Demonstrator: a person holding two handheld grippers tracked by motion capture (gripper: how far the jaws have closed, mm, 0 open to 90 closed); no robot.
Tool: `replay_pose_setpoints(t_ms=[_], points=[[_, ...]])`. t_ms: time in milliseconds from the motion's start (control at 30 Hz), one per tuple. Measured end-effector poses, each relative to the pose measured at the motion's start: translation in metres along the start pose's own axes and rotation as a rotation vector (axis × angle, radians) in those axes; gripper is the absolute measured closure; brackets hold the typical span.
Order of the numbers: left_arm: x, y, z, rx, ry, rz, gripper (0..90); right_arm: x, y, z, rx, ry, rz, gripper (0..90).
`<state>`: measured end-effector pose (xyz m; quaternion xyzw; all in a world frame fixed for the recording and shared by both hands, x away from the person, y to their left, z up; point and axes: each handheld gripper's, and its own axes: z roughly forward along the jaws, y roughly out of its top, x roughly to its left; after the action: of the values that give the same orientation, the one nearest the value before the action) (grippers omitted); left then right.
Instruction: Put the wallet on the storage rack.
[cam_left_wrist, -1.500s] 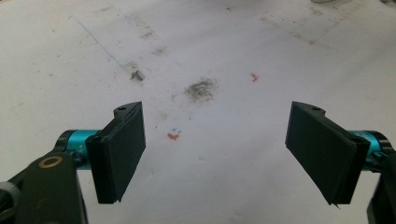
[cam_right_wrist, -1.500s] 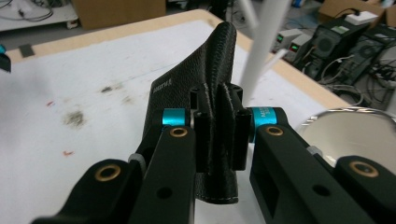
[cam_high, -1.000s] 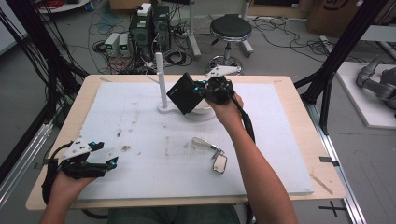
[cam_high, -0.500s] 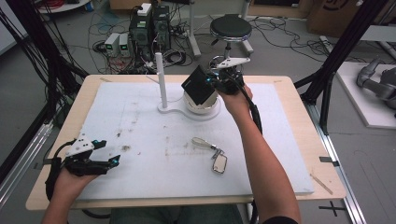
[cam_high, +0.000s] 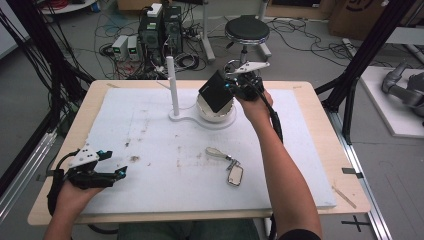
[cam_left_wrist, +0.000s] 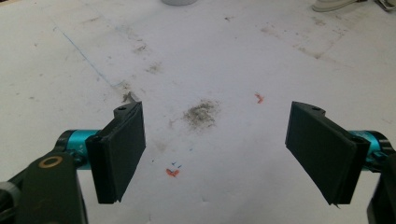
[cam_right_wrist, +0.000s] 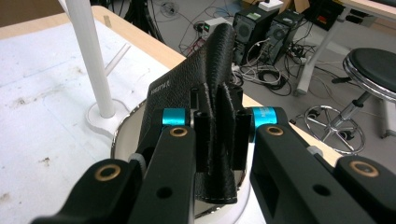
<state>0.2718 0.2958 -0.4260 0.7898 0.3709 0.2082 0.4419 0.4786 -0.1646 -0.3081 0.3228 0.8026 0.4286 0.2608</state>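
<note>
My right gripper (cam_high: 231, 89) is shut on a black leather wallet (cam_high: 215, 93) and holds it tilted just above a round white dish (cam_high: 220, 119) at the far middle of the mat. In the right gripper view the wallet (cam_right_wrist: 196, 79) stands folded between my pads (cam_right_wrist: 202, 140), over the dish rim (cam_right_wrist: 122, 135). My left gripper (cam_high: 113, 164) rests open near the front left corner. Its view shows both pads (cam_left_wrist: 123, 149) wide apart over bare, stained mat, with nothing between them.
A thin white post (cam_high: 172, 85) rises from the stand's base just left of the dish, close to the wallet (cam_right_wrist: 91, 56). A key ring with a fob (cam_high: 228, 165) lies mid-mat. Beyond the table's far edge are computers, cables and a stool (cam_high: 246, 31).
My right gripper carried the wallet right and farther back, from beside the post to above the dish, and raised it slightly. The left gripper stayed where it was, open.
</note>
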Motion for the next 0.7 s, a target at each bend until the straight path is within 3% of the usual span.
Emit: replay_pose_setpoints(t_ms=[200,467,700], points=[[0.0,0.0,0.0,0.001,0.0,0.0,20.1,-0.002,-0.003,-0.001,0.033,-0.028,-0.02,84.6],[-0.001,0.0,0.001,0.005,0.002,0.001,20.1,-0.005,-0.007,0.001,0.048,-0.031,-0.013,84.5],[-0.001,0.0,0.001,0.005,-0.002,0.0,20.1,0.002,-0.017,0.017,0.073,-0.021,-0.017,84.0]])
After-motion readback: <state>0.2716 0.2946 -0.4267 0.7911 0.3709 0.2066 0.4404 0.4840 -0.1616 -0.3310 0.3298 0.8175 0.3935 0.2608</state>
